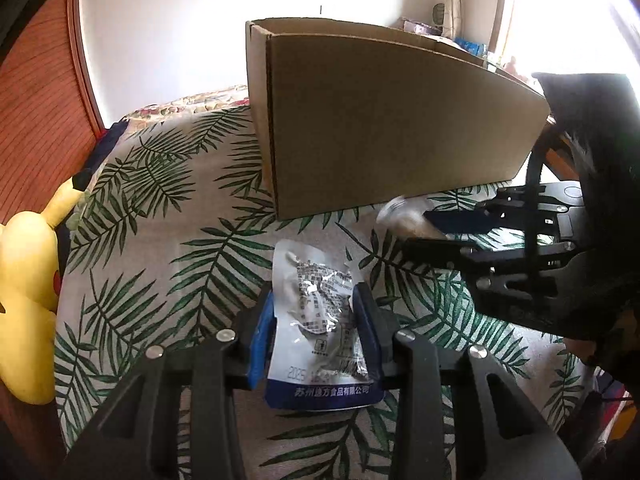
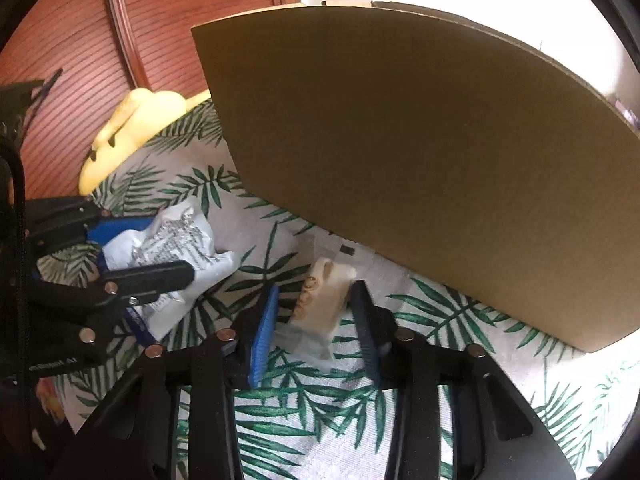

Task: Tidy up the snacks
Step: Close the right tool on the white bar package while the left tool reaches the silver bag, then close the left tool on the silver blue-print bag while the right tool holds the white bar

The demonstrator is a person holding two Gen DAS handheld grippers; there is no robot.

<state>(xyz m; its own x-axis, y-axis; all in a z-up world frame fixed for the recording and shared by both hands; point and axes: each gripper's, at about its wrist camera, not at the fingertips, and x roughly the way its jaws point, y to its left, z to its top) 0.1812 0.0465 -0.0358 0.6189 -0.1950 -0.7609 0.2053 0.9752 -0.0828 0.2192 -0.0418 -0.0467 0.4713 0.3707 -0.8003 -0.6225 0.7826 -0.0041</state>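
A white and blue foil snack pouch [image 1: 320, 320] lies between the pads of my left gripper [image 1: 314, 304], which is shut on it just above the leaf-print cloth. The pouch also shows in the right wrist view [image 2: 180, 248]. A beige wrapped pastry snack [image 2: 320, 300] lies between the pads of my right gripper [image 2: 316, 300], whose jaws stand a little apart from it on both sides. In the left wrist view the right gripper [image 1: 416, 228] is at the right with the pastry snack [image 1: 400, 216] at its tip. An open cardboard box [image 1: 380, 120] stands just behind both snacks.
The leaf-print cloth [image 1: 180, 240] covers the surface. A yellow plush toy [image 1: 28, 288] sits at the left edge, also in the right wrist view [image 2: 132, 132]. A red-brown slatted wooden panel [image 2: 80, 40] stands behind it. The box wall [image 2: 420, 160] looms close ahead of the right gripper.
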